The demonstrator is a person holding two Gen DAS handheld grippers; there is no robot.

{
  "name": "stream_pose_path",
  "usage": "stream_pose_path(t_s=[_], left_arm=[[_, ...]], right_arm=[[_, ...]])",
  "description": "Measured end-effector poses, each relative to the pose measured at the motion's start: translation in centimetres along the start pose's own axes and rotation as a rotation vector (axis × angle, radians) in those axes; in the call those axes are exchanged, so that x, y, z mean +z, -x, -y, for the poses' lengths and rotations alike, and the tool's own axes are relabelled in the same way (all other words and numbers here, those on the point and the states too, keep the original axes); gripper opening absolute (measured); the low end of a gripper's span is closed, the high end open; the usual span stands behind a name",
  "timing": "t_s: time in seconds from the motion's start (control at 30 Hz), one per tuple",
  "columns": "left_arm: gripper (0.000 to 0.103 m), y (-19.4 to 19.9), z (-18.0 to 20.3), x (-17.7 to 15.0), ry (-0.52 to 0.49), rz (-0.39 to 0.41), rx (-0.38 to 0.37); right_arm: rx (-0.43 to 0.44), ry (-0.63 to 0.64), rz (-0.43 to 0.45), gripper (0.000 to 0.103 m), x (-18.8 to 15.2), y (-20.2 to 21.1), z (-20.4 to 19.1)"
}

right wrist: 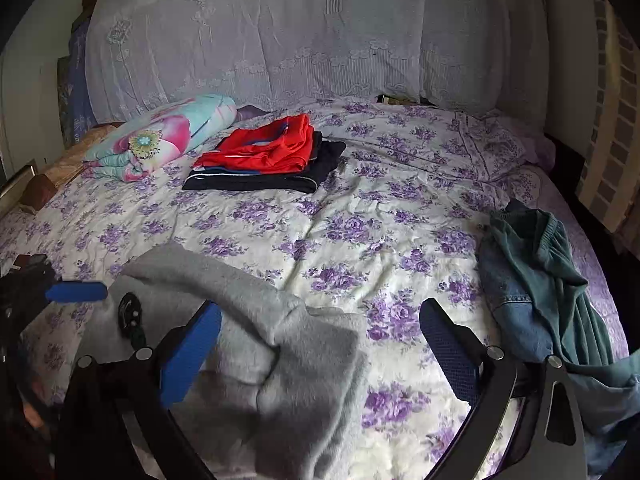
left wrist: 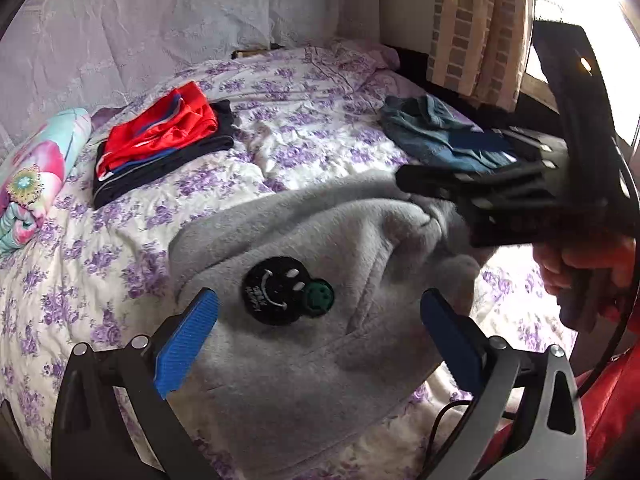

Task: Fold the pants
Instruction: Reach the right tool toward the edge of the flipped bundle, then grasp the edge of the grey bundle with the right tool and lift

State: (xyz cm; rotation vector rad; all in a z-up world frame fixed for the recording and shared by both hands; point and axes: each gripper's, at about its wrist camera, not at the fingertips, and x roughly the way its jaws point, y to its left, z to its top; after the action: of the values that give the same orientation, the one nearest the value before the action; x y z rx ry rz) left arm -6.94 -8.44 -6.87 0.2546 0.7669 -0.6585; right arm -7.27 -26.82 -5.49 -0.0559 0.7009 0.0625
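Observation:
The grey fleece pants (left wrist: 304, 360) lie bunched on the floral bedspread, with a black smiley patch (left wrist: 276, 290) facing up. My left gripper (left wrist: 320, 312) hovers just over them, open, its blue pads on either side of the patch and holding nothing. In the left wrist view a hand holds the right gripper at the pants' far right edge, where one of its dark fingers (left wrist: 424, 184) reaches over the cloth. In its own view the right gripper (right wrist: 320, 336) is open above the pants (right wrist: 248, 344), whose folded edge lies near the left pad. One blue pad of the left gripper (right wrist: 76, 292) shows at the left.
A folded stack, red shorts on dark pants (right wrist: 264, 156), sits at the back of the bed (right wrist: 360, 208) beside a rolled floral blanket (right wrist: 160, 136). A loose pile of teal and denim clothes (right wrist: 536, 280) lies at the right edge. A lace-covered headboard (right wrist: 300, 32) stands behind.

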Motion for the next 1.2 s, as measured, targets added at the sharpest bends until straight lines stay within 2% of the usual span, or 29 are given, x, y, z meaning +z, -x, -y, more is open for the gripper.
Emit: stream_pose_path(t_s=[0.03, 0.07, 0.1, 0.13, 0.23, 0.27, 0.37, 0.5, 0.57, 0.6, 0.67, 0.7, 0.73, 0.8, 0.83, 0.97, 1.07, 1.2], left_arm=[[0.098, -1.3, 0.6, -0.5, -0.035, -0.059, -0.007], [0.098, -2.8, 1.3, -1.3, -0.090, -0.120, 0.023], [0.099, -3.4, 2.2, -2.1, -0.157, -0.117, 0.073], [0.099, -3.3, 2.8, -2.6, -0.205, -0.077, 0.097], [0.099, -3.2, 2.2, -2.3, -0.173, -0.068, 0.071], [0.099, -3.0, 2.3, -2.2, -0.177, -0.068, 0.069], [0.099, -1.8, 1.7, -1.7, -0.144, -0.042, 0.047], [0.099, 1.2, -0.7, -0.9, -0.012, 0.066, 0.061], [0.099, 1.6, -2.3, -0.8, 0.080, 0.080, 0.057], [0.099, 1.2, -3.1, -0.9, 0.118, 0.063, 0.055], [0.099, -0.9, -4.2, -1.5, 0.179, -0.044, 0.062], [0.099, -2.6, -4.6, -2.1, 0.198, -0.128, 0.058], [0.099, -3.8, -5.0, -2.8, 0.228, -0.175, 0.015], [0.099, -4.0, -6.5, -3.7, 0.354, -0.164, -0.068], [0.099, -4.1, -6.9, -3.7, 0.374, -0.177, -0.084], [0.099, -2.9, -6.0, -3.0, 0.321, -0.134, -0.017], [0.098, -2.0, -5.9, -3.0, 0.312, -0.106, -0.011], [0.098, -1.8, -6.4, -3.3, 0.318, -0.114, 0.011]], right_arm=[[-0.008, 0.000, -0.056, 0.099, 0.1, -1.5, -0.1], [-0.028, 0.003, -0.127, 0.099, -0.2, -3.4, -0.3], [-0.023, -0.006, -0.196, 0.099, -1.0, -5.4, -0.2], [0.002, -0.058, -0.221, 0.099, -1.8, -6.9, 0.5], [0.103, -0.226, -0.261, 0.099, -2.6, -8.1, 2.8], [0.112, -0.236, -0.261, 0.099, -2.6, -7.9, 2.9], [0.076, -0.206, -0.181, 0.099, -2.3, -5.0, 2.4], [0.067, -0.146, -0.018, 0.099, -2.6, 1.1, 1.8], [0.055, -0.093, 0.007, 0.099, -3.4, 2.8, 1.2], [0.060, -0.066, -0.008, 0.099, -4.2, 2.8, 0.8], [0.043, -0.026, -0.115, 0.099, -6.6, 1.2, 0.3], [0.034, -0.031, -0.186, 0.099, -8.0, -0.2, 0.4], [0.069, -0.101, -0.208, 0.100, -9.2, -1.0, 1.1], [0.138, -0.258, -0.222, 0.100, -9.9, -1.5, 2.7], [0.144, -0.265, -0.228, 0.100, -9.8, -1.5, 2.8], [0.107, -0.184, -0.191, 0.099, -8.5, 0.0, 1.8], [0.133, -0.224, -0.127, 0.099, -7.3, 1.7, 2.3], [0.114, -0.241, -0.025, 0.099, -5.2, 3.7, 2.7]])
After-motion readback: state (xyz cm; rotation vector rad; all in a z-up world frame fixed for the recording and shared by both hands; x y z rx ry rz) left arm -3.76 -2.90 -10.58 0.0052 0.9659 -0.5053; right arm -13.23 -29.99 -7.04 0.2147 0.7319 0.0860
